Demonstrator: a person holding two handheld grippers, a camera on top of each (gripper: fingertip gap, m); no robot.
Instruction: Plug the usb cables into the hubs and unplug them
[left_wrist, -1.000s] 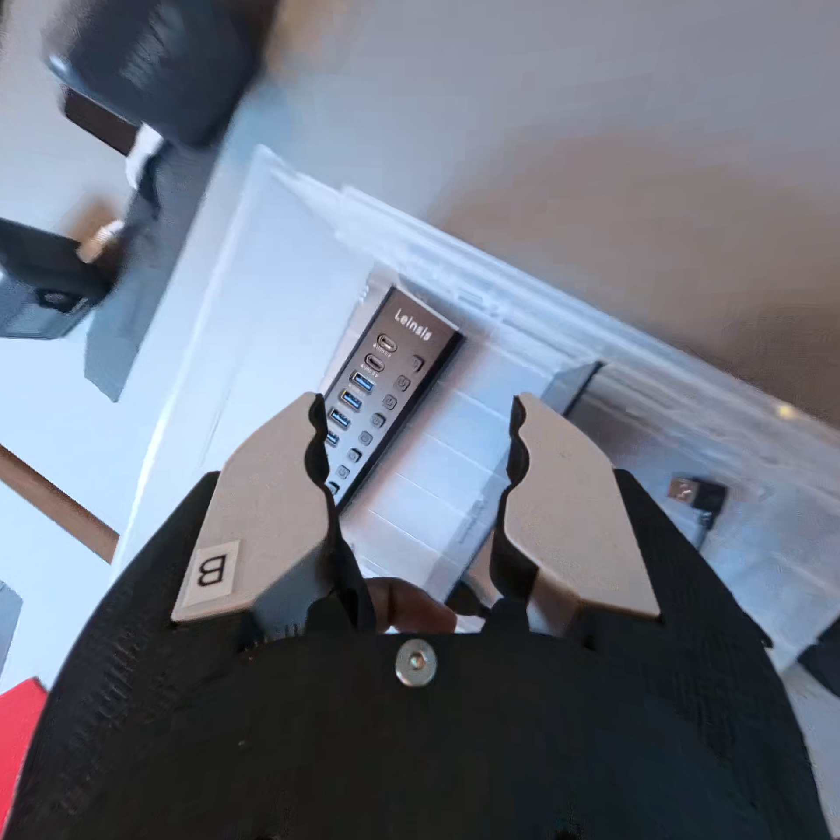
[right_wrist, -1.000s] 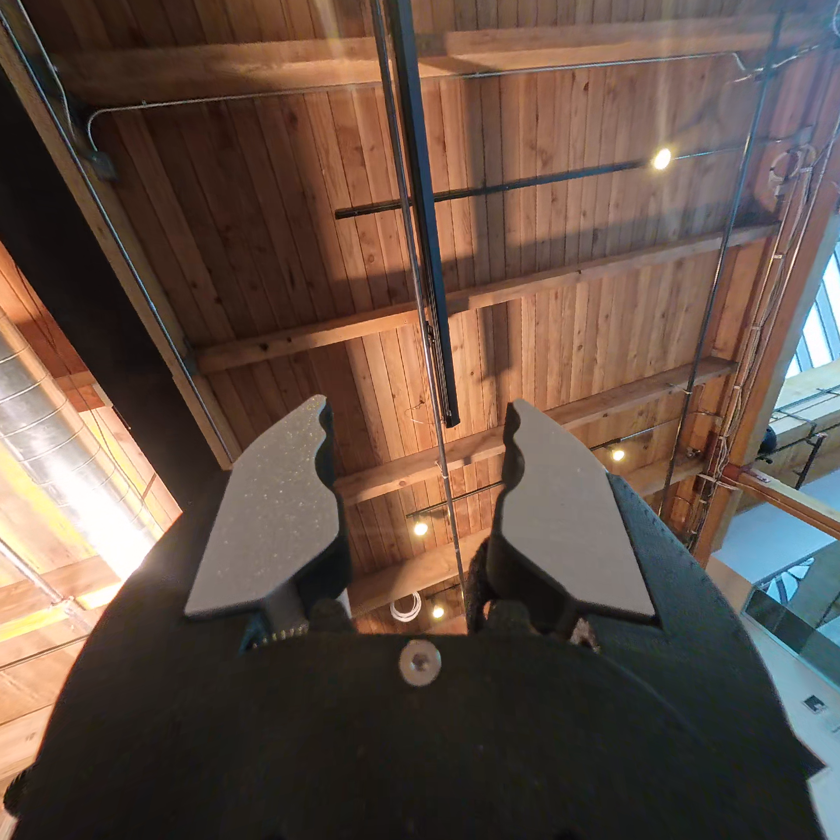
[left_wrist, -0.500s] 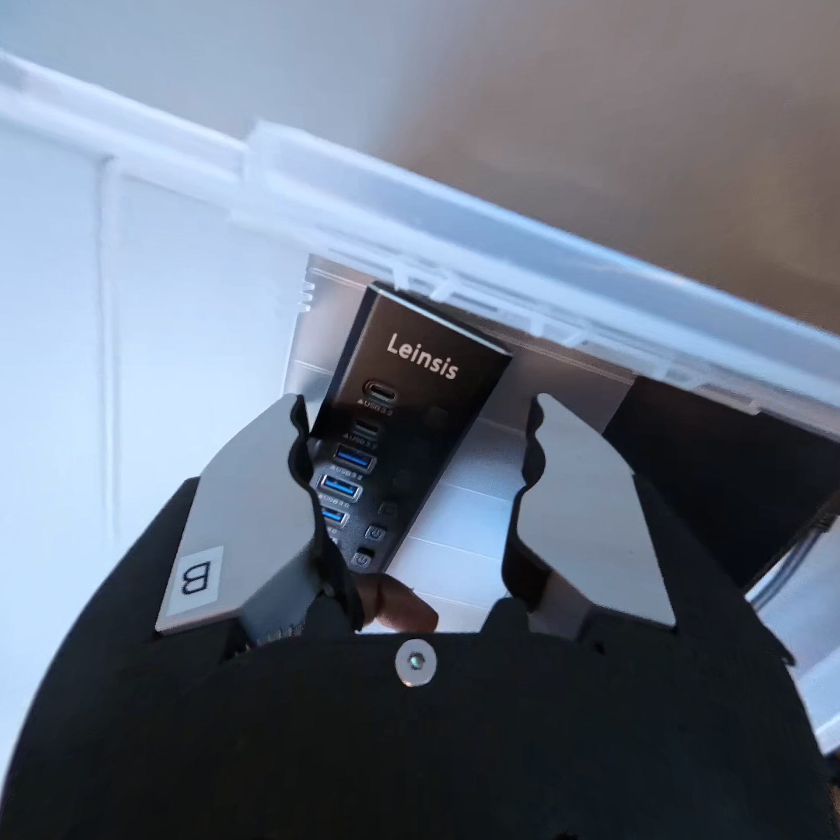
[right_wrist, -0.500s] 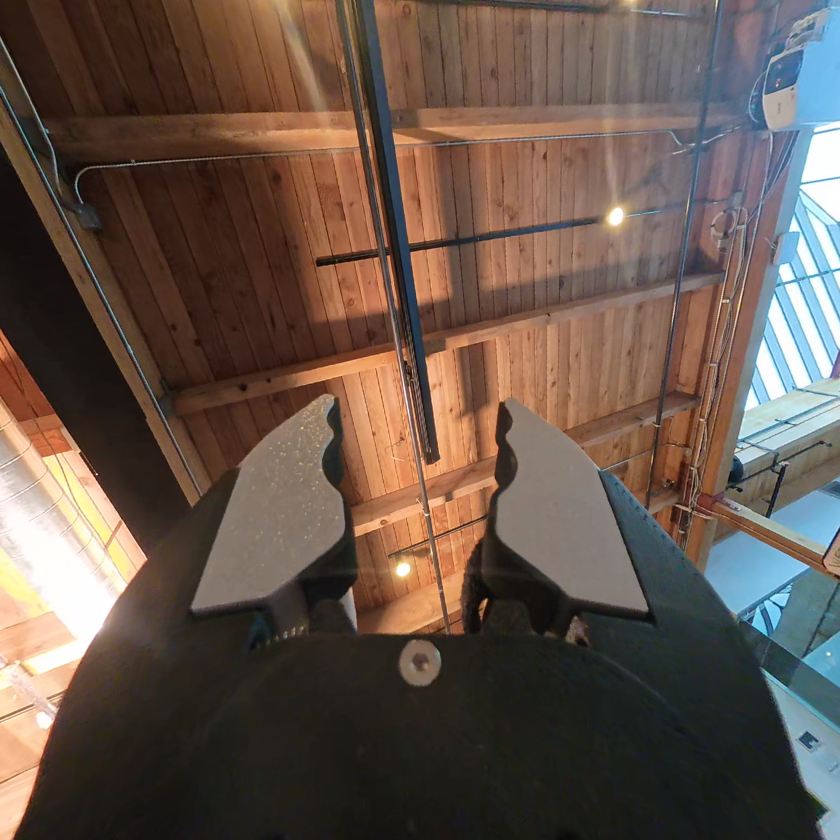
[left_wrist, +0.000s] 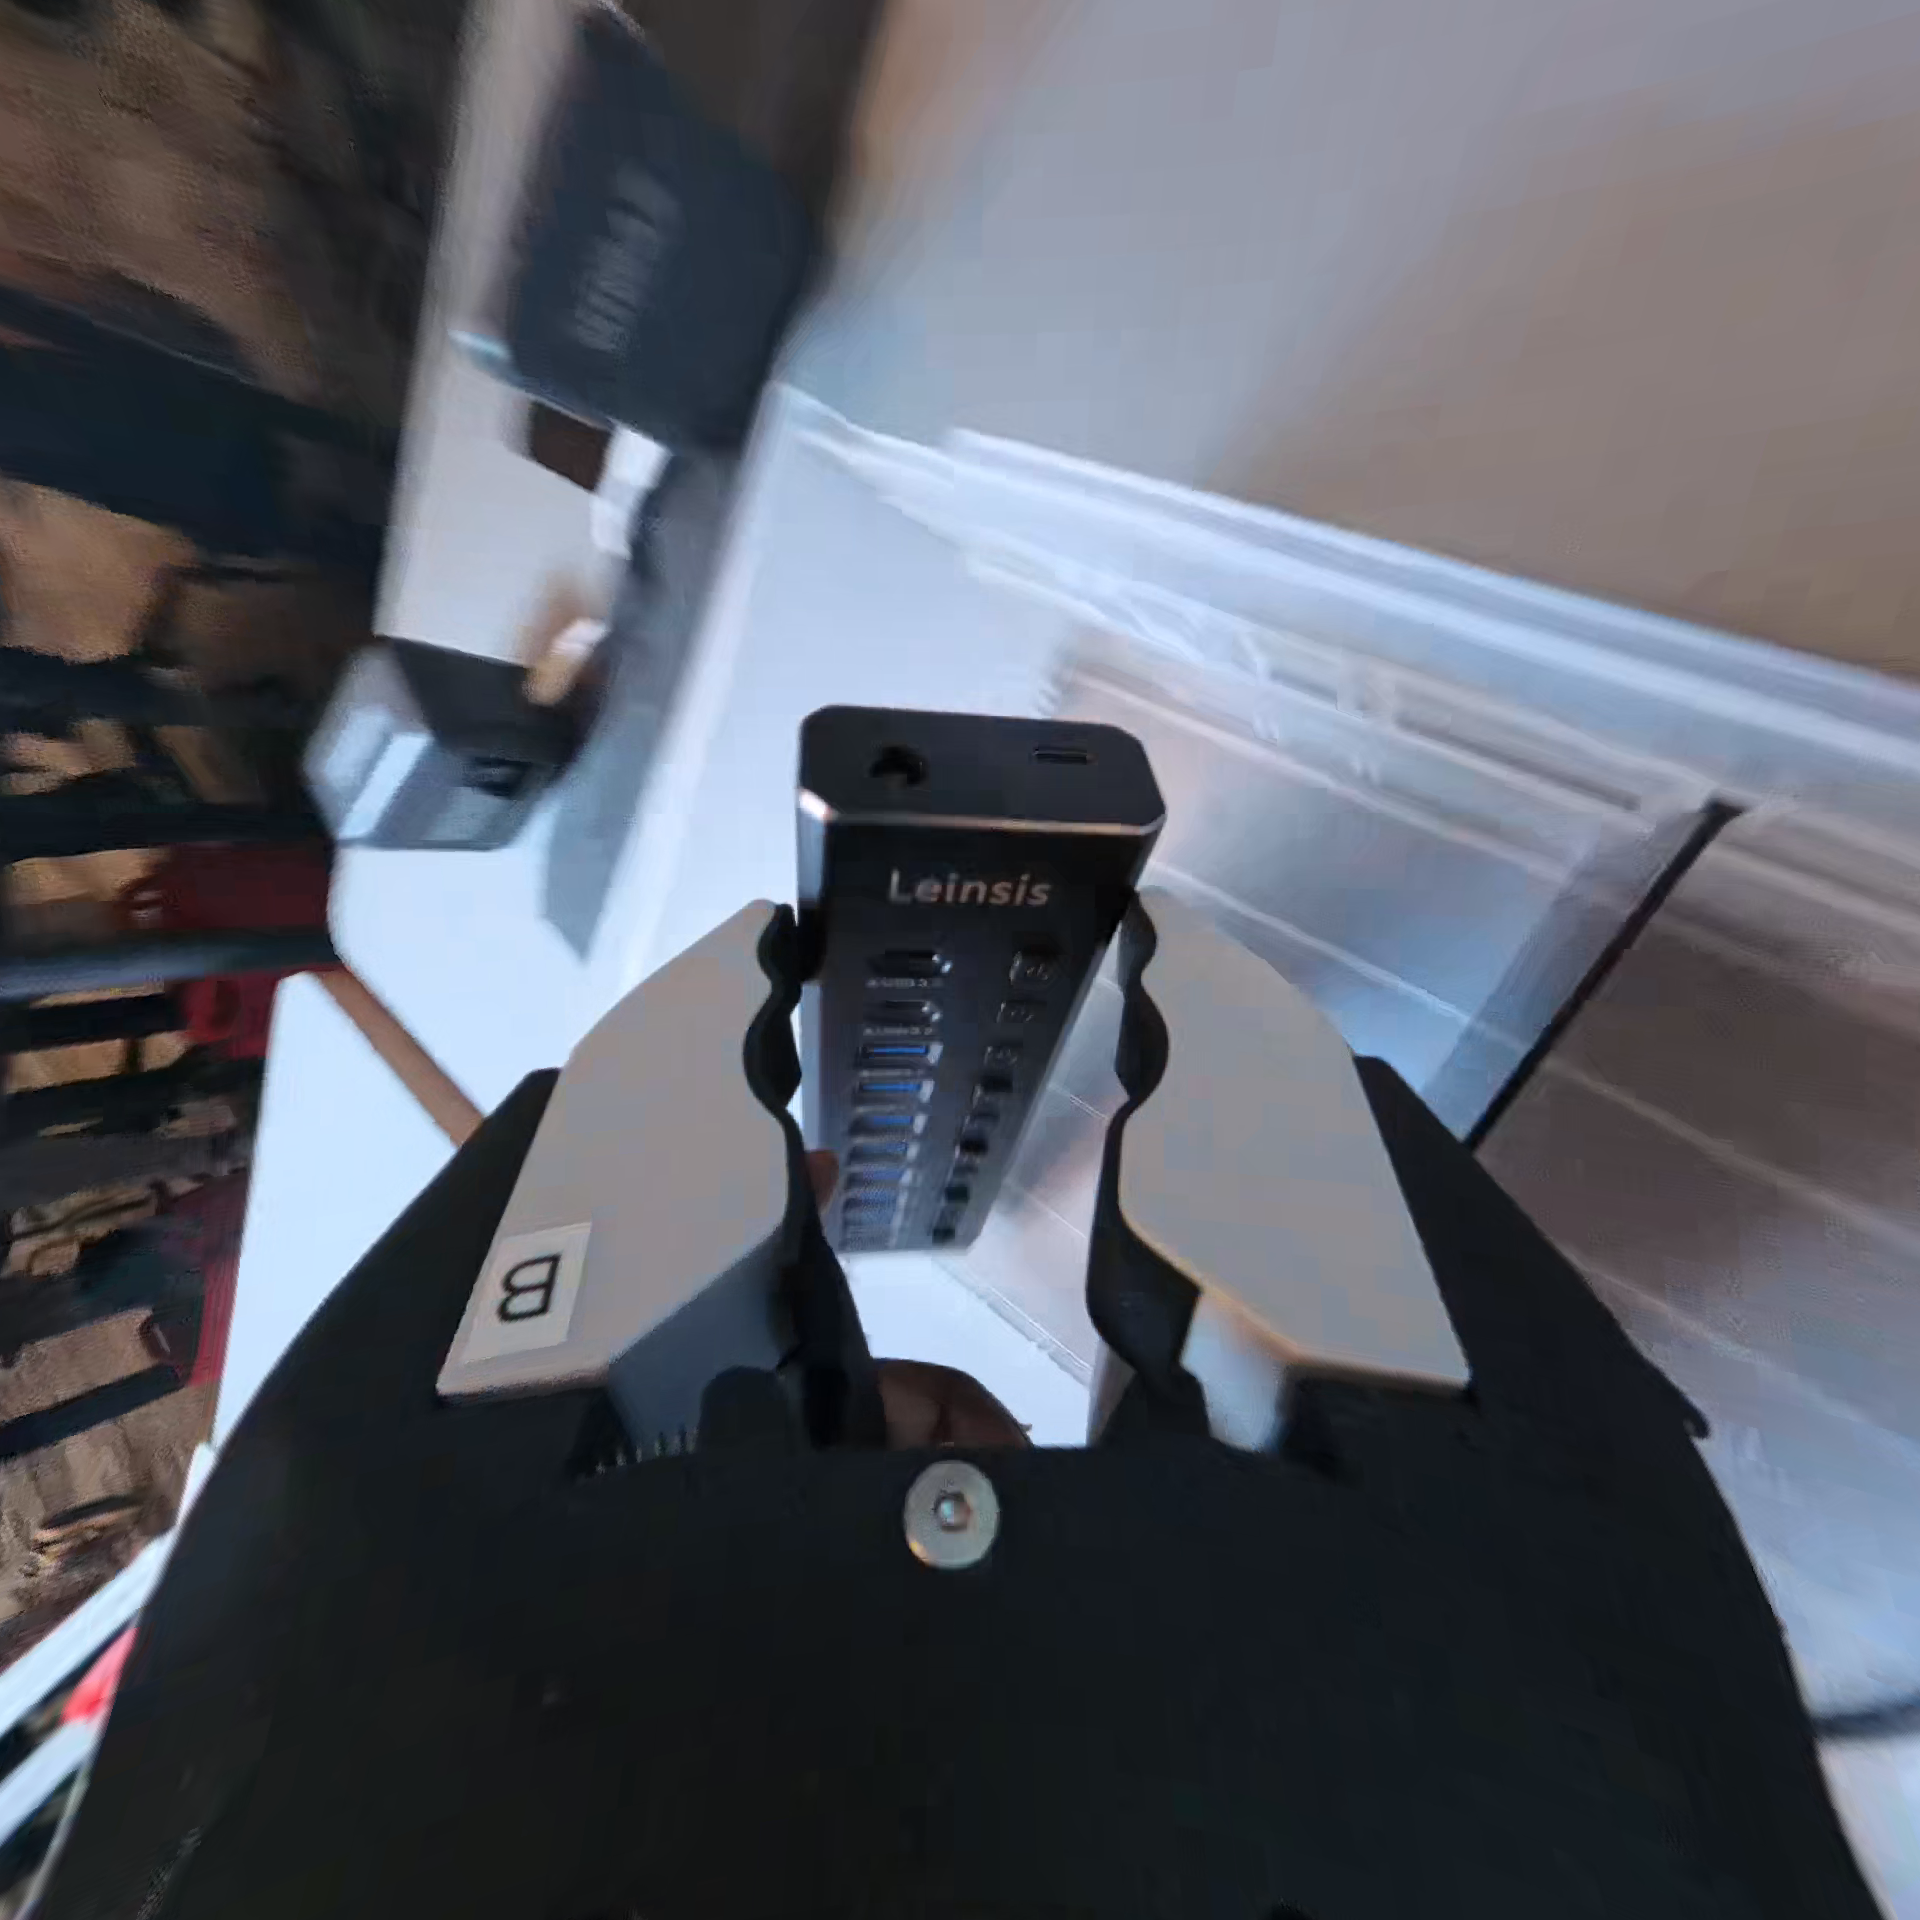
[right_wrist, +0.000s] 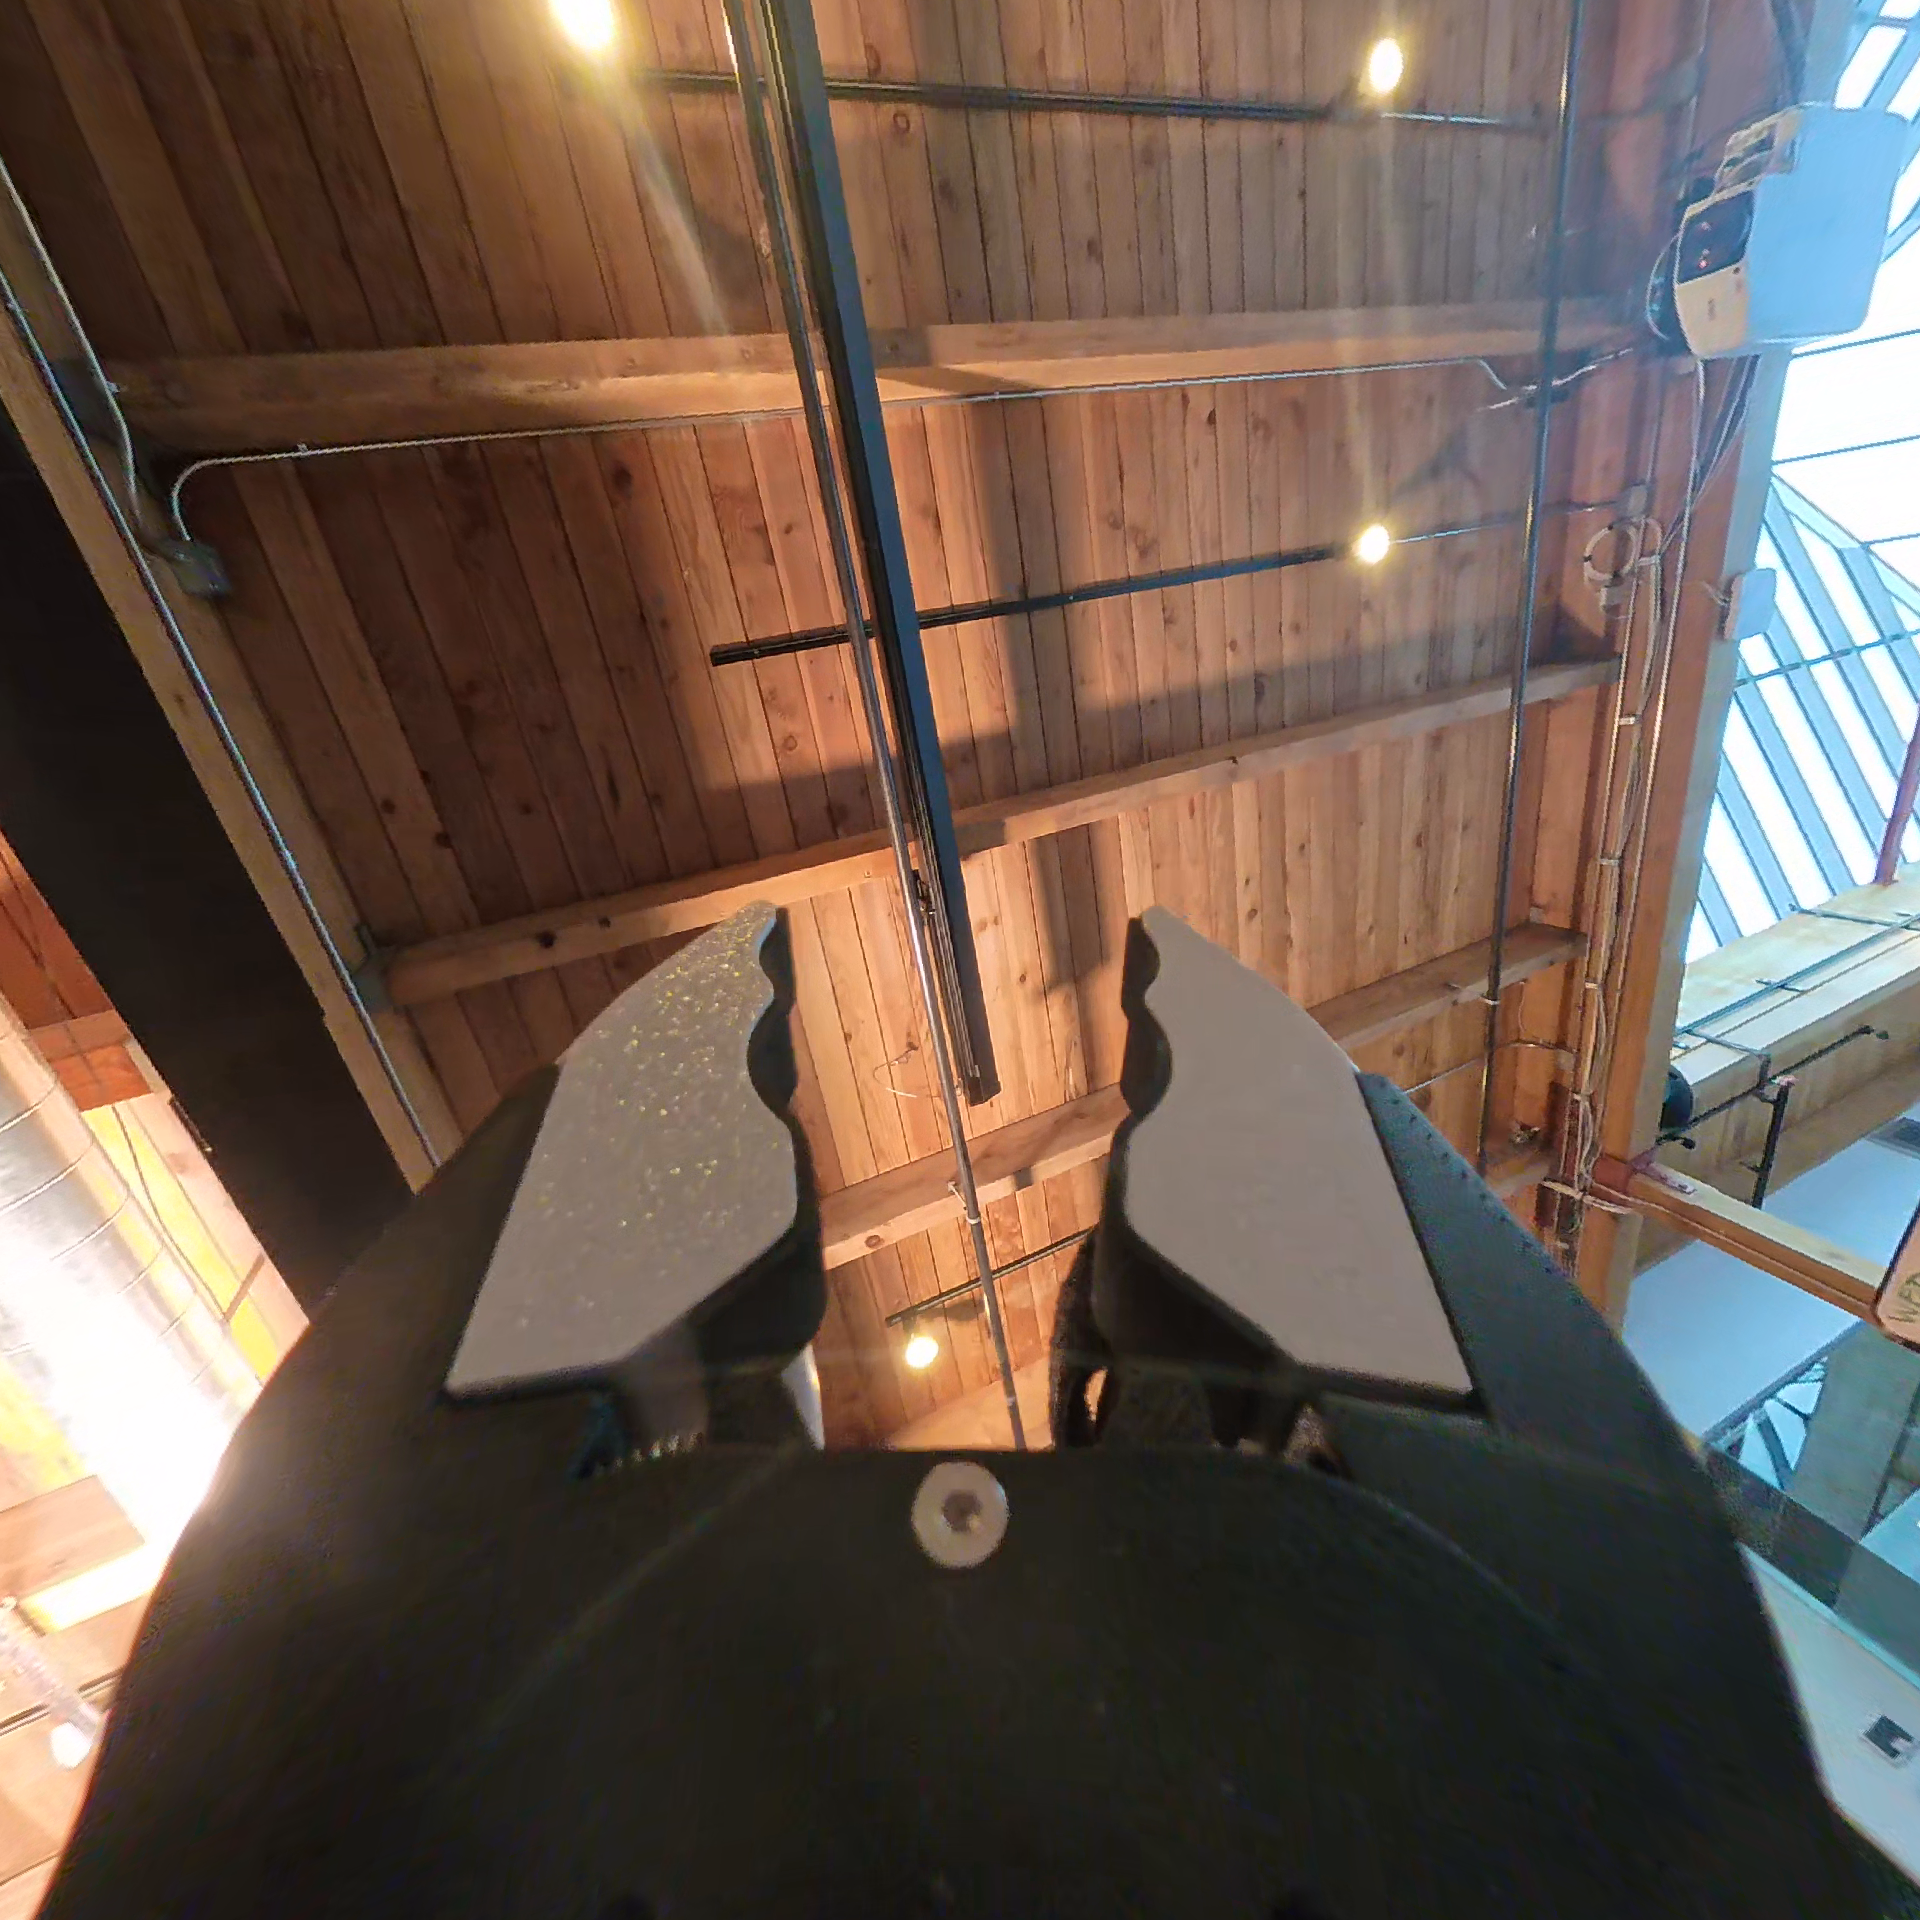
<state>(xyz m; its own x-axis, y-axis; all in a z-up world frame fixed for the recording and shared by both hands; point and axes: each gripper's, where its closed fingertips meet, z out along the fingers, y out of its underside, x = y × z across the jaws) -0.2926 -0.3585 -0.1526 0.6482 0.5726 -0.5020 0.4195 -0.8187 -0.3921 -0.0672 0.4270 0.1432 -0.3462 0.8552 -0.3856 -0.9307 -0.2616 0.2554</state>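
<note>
A black USB hub (left_wrist: 977, 831) with a row of blue ports and small buttons stands between the fingers of my left gripper (left_wrist: 956, 914). The gripper is shut on the hub's two long sides near its top end. The hub is held up off the clear plastic bin (left_wrist: 1455, 748), with its end face and two sockets turned toward the camera. No USB cable shows in the left wrist view. My right gripper (right_wrist: 956, 920) is open and empty and points up at a wooden ceiling (right_wrist: 623, 623).
The clear bin lies on a white table (left_wrist: 343, 1143) and has a dark divider (left_wrist: 1600, 966) inside. Blurred black objects (left_wrist: 644, 229) and a grey device (left_wrist: 436, 748) sit at the upper left. The right wrist view shows only beams, lamps and a black rail (right_wrist: 883, 520). There is about 85 cm between the tips of the two grippers.
My left gripper has closed on the hub and lifted it out of the bin, and its view has swung. My right gripper has tilted a little and stays open.
</note>
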